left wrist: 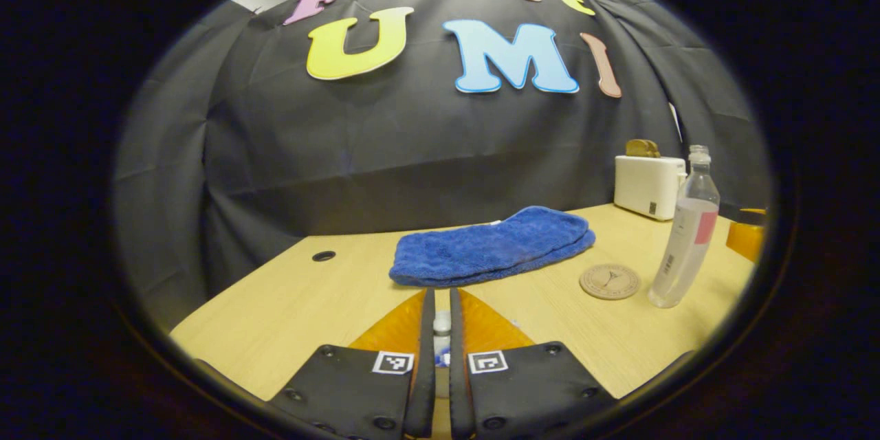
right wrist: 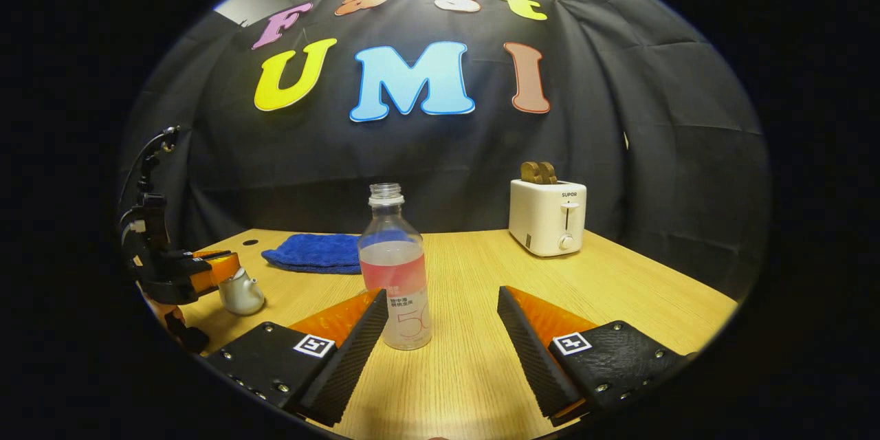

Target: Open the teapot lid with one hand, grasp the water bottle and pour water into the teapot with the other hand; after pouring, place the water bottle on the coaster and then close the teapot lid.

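Hand-held gripper (right wrist: 440,330) around upright (capless) water bottle (right wrist: 397,275)

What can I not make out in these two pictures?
- Teapot lid: right gripper view, left gripper covers it; lifted or not, unclear.
- Teapot body: left gripper view, hidden under that gripper's fingers.
- Orange object: left gripper view, cut off at the right edge.
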Demonstrator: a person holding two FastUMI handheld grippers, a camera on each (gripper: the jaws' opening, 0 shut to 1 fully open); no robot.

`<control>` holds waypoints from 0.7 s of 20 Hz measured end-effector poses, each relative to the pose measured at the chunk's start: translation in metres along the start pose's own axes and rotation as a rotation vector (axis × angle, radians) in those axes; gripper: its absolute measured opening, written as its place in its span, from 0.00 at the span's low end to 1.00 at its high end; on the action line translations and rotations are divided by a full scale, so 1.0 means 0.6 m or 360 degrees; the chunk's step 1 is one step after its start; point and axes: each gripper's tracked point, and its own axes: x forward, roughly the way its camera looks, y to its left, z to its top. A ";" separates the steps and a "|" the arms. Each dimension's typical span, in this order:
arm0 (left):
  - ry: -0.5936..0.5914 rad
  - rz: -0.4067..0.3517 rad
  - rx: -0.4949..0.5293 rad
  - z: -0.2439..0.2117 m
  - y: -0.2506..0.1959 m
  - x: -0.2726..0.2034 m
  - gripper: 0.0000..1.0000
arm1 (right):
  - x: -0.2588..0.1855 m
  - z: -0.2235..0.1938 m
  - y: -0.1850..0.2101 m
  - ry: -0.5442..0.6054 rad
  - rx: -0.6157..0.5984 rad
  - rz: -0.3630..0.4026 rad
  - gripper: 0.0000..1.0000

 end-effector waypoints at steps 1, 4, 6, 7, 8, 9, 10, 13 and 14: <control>-0.0008 -0.0010 -0.0014 0.002 0.002 -0.002 0.16 | 0.000 -0.002 0.001 0.0003 0.0004 0.0002 0.99; -0.0027 -0.0031 -0.0065 0.010 0.004 -0.001 0.16 | 0.004 -0.001 0.006 0.0006 -0.0008 0.0011 0.99; -0.0033 -0.0035 -0.0064 0.014 0.005 -0.007 0.15 | 0.008 0.001 0.012 0.0009 -0.0038 0.0018 0.99; -0.0039 -0.0035 -0.0067 0.016 0.006 -0.007 0.15 | 0.009 0.003 0.015 0.0005 -0.0056 0.0018 0.99; -0.0044 -0.0035 -0.0068 0.019 0.006 -0.009 0.15 | 0.010 0.005 0.015 0.0001 -0.0074 0.0015 0.99; -0.0056 -0.0040 -0.0073 0.024 0.006 -0.010 0.16 | 0.013 0.006 0.016 -0.0004 -0.0089 0.0013 0.99; -0.0071 -0.0043 -0.0077 0.031 0.005 -0.012 0.16 | 0.016 0.009 0.016 -0.0003 -0.0099 0.0012 0.99; -0.0104 -0.0052 -0.0078 0.046 0.006 -0.020 0.15 | 0.029 0.011 0.024 0.0022 -0.0103 0.0033 0.99; -0.0109 -0.0053 -0.0079 0.050 0.007 -0.022 0.15 | 0.034 0.009 0.027 0.0036 -0.0110 0.0041 0.99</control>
